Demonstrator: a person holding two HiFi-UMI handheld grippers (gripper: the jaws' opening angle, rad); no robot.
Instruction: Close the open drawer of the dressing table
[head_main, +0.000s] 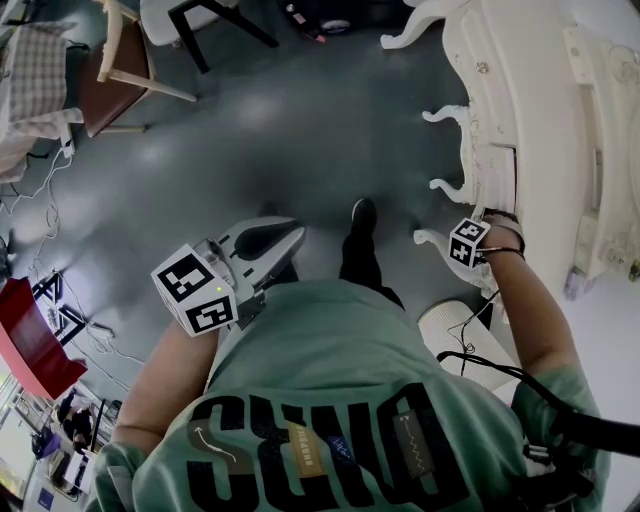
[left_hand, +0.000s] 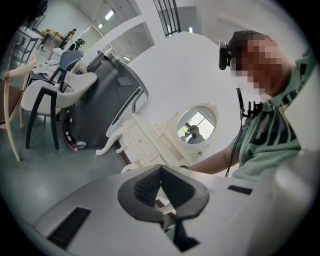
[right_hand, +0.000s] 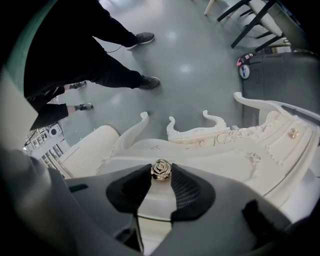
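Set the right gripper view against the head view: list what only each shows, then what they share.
Only the right gripper view: the rose knob, pinched between the right gripper's pads. Only the head view: the left gripper, held over the floor away from the furniture, and a red object at the left edge. Both: the white dressing table, the grey floor and the person's dark shoe.

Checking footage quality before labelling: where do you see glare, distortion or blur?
Head view: soft glare on the grey floor, edges bent. Left gripper view: strong fisheye, dark corners, mosaic patch on the person. Right gripper view: bright spots on the floor, rose knob sharp.
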